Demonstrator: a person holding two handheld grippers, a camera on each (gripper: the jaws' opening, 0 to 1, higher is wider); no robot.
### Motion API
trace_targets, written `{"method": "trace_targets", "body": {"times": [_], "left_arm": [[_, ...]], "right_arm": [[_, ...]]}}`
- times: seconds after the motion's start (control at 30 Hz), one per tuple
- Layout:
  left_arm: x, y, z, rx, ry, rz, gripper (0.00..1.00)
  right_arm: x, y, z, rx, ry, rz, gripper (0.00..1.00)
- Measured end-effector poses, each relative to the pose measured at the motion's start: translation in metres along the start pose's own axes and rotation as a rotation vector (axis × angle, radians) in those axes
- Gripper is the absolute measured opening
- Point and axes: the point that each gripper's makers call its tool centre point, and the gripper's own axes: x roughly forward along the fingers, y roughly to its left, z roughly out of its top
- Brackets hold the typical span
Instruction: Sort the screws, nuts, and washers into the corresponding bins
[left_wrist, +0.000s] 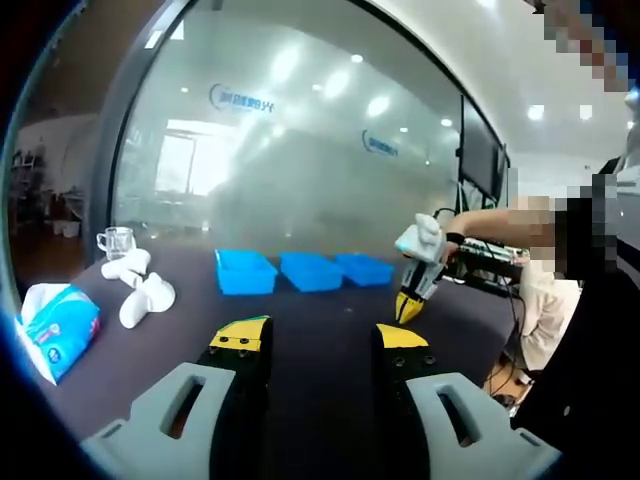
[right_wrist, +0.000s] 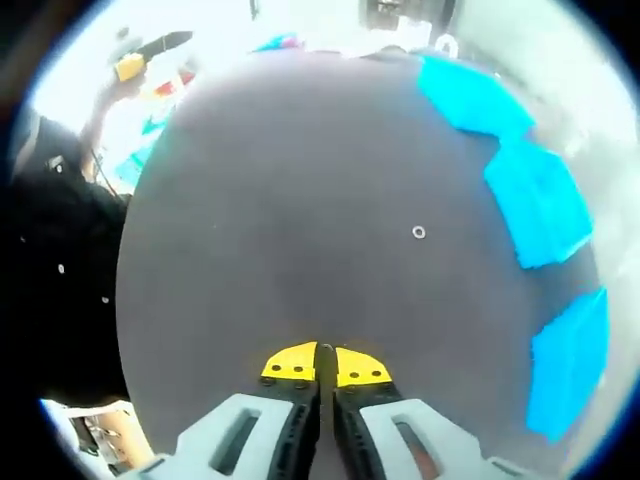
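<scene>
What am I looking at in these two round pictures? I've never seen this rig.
A person holds a hand-held gripper in each hand, each carrying a fisheye camera looking along its jaws. In the left gripper view, the left hand-held gripper is open above a dark table with three blue bins, a tissue pack, white objects and a glass cup; the right hand-held gripper points down at the table. In the right gripper view, the right hand-held gripper's jaws are shut, holding nothing visible, and a washer lies near the bins.
</scene>
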Motion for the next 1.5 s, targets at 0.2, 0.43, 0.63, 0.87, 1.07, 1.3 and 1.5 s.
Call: {"method": "trace_targets", "body": {"times": [0.2,0.43,0.63,0.87,1.07,1.3,1.5], "left_arm": [[0.000,-0.002,0.001,0.003,-0.002,-0.002,0.39],[-0.002,-0.004,0.005,0.009,-0.007,-0.001,0.39],[-0.002,-0.006,0.007,0.013,-0.012,-0.005,0.39],[-0.002,-0.010,0.011,0.022,-0.018,-0.009,0.39],[-0.002,-0.013,0.013,0.030,-0.022,-0.014,0.39],[-0.003,-0.015,0.016,0.036,-0.026,-0.015,0.39],[-0.003,-0.017,0.017,0.042,-0.027,-0.016,0.39]], "right_arm": [[-0.002,-0.002,-0.001,0.001,-0.015,-0.016,0.01],[-0.010,-0.001,-0.001,0.027,-0.077,-0.029,0.01],[-0.020,0.000,0.002,0.064,-0.155,-0.047,0.01],[-0.038,-0.003,0.008,0.120,-0.293,-0.105,0.01],[-0.058,-0.018,0.014,0.176,-0.432,-0.198,0.01],[-0.083,-0.028,0.027,0.235,-0.622,-0.345,0.01],[-0.098,-0.030,0.036,0.272,-0.749,-0.440,0.01]]}}
